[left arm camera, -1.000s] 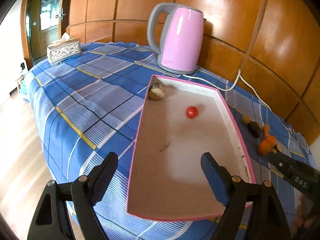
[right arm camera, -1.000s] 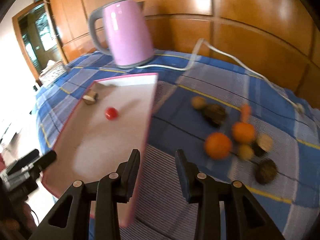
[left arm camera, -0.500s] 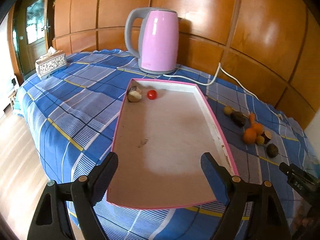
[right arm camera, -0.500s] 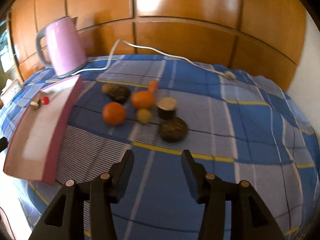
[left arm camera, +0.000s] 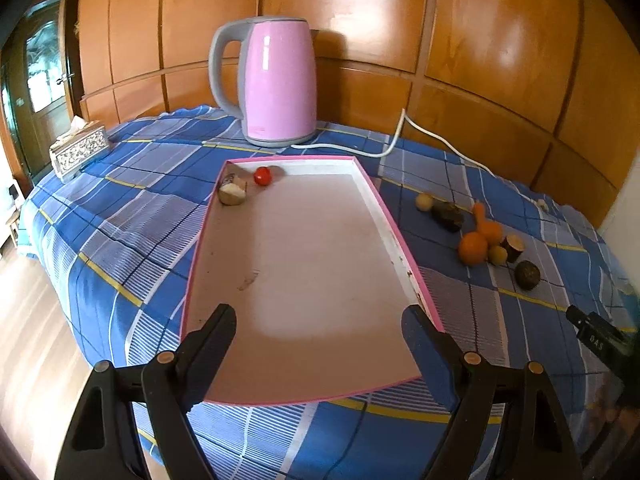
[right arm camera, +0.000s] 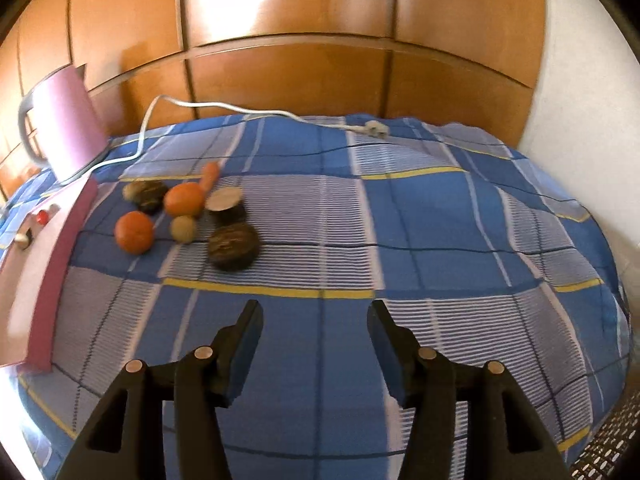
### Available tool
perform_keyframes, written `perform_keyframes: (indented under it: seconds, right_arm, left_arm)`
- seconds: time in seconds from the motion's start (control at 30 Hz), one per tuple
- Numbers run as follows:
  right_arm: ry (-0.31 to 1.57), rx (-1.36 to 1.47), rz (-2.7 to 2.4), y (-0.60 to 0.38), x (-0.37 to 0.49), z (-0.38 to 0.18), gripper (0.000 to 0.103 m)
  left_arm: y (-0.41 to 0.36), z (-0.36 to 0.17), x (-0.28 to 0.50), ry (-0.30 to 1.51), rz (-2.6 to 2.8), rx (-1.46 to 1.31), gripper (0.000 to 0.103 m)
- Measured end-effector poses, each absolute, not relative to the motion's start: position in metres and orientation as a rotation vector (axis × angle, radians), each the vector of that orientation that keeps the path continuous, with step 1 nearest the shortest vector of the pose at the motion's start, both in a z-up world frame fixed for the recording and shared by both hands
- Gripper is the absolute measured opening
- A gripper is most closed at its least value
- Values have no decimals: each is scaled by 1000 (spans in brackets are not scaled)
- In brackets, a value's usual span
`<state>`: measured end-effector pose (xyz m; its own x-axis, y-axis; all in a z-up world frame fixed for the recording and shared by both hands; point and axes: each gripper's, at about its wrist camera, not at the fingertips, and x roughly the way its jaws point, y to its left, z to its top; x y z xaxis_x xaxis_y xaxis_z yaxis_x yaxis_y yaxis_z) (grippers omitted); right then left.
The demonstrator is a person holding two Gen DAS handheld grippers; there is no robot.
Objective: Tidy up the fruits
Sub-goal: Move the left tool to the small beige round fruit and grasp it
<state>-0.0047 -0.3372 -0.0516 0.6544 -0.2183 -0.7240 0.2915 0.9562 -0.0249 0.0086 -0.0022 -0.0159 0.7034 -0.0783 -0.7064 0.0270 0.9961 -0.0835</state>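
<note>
blue plaid cloth (right arm camera: 400, 220); tissue box (left arm camera: 79, 148) left view only; both fingers spread, right's opening, empty

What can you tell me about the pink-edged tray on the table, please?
The tray is a long, shallow rectangle with pink outer walls, white inner walls and a pale, slightly stained floor that looks like cardboard. It lies flat on the blue checked cloth, in front of the pink kettle. At its far left corner sit a small red fruit and a cut brown one; the rest is bare. Neither gripper touches it.

Kettle (left arm camera: 280, 84) behind tray (left arm camera: 394, 236), fruit pile (left arm camera: 478, 236) right (on tablecloth (left arm camera: 120, 216))
</note>
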Motion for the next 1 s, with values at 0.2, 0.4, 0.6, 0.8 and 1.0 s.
perform_keyframes:
  seconds: [0.2,0.4,0.6,0.8,1.0]
  right_arm:
    - [809,138,-364,-363,-9,-58,59]
    - [819,145,-400,-375,-9,-64,59]
    - [831,147,-420,-382,-9,-70,59]
    - [826,144,-413,-384,-9,-71,59]
    - [833,153,-408,-389,-8,-75,59]
  left_arm:
    - [-9,-18,10,802,-85,-55,87]
    - [-18,-19,17,831,-151,-54,96]
    - [-31,-9,33,832,-242,-48,100]
    - [-48,6,59,819,-331,-24,103]
    - [-65,12,98,872,-347,24,103]
